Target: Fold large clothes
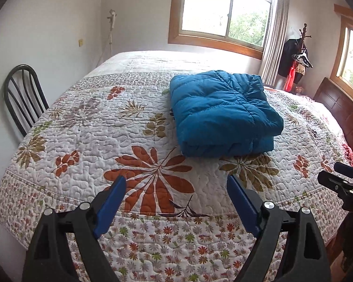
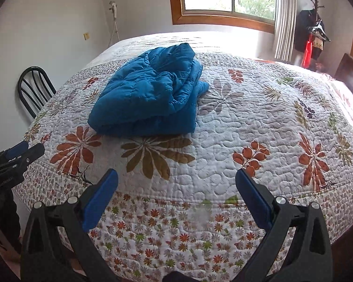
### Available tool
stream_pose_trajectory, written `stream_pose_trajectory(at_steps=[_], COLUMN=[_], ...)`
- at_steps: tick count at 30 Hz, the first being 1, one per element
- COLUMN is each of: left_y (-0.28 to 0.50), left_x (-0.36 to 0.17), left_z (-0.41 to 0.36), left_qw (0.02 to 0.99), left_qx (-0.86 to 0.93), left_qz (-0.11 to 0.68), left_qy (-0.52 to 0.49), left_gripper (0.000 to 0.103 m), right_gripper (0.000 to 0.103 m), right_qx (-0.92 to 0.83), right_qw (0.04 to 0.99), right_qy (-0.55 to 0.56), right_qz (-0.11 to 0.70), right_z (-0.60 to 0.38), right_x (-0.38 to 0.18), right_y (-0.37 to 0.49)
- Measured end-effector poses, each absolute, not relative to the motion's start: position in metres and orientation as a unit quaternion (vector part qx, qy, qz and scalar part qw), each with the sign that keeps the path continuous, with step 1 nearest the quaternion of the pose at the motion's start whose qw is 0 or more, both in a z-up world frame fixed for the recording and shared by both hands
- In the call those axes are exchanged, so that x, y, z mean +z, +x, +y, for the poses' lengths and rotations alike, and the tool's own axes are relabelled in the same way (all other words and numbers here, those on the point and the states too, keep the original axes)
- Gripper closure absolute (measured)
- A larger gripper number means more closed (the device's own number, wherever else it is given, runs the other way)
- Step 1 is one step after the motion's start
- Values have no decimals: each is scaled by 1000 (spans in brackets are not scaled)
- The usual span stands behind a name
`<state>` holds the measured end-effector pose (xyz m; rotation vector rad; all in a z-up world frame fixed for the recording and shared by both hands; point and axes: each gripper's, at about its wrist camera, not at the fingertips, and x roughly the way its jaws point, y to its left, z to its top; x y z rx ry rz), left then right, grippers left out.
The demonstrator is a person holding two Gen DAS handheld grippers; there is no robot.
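Note:
A blue puffer jacket [image 1: 221, 115] lies folded in a thick bundle on the floral quilted bed [image 1: 101, 127]; in the right wrist view the jacket [image 2: 148, 91] sits left of centre on the bed [image 2: 247, 122]. My left gripper [image 1: 176, 181] is open over the bed's near edge, well short of the jacket, with nothing between its blue pads. My right gripper [image 2: 176, 174] is open too, empty, back from the bundle. Each gripper shows at the edge of the other's view: the right gripper [image 1: 341, 178], the left gripper [image 2: 18, 155].
A black metal chair [image 1: 23, 96] stands by the wall left of the bed. A coat stand with hanging clothes [image 1: 296, 58] is in the far right corner beside a curtain [image 1: 273, 40]. A dark wooden headboard [image 1: 341, 108] runs along the right side.

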<state>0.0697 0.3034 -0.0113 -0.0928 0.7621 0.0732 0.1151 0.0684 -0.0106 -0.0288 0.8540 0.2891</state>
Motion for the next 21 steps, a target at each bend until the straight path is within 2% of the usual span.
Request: stream_pose_trajectory(at_steps=[21], left_y=[43], left_x=[-7], left_z=[292], left_qw=[932], left_qx=[42], left_qz=[357], left_qy=[-33], left_gripper=[16], right_gripper=[4], right_qx=[118], right_qw=[909], right_qy=[-15], right_qz=[399], right_z=[65], right_x=[-7], right_y=[96])
